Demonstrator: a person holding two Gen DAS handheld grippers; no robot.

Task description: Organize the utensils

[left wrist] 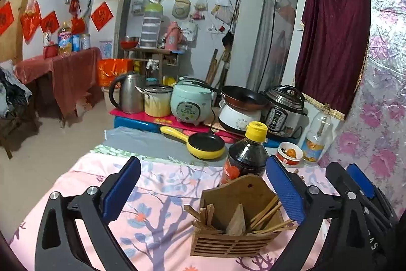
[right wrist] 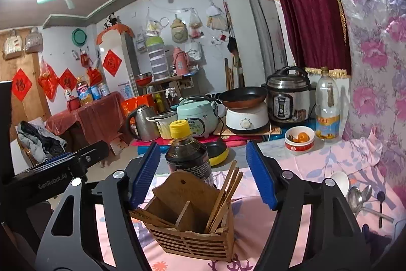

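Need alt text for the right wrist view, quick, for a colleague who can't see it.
Open right gripper frames a wooden utensil holder on a pink floral tablecloth, chopsticks in its right compartment. A dark sauce bottle stands behind it; spoons lie to the right.

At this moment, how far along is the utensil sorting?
Done: chopsticks stand in the wooden holder. In hand: nothing; both the left tool and the right tool are open. Left: metal spoons and a white spoon lie on the tablecloth.
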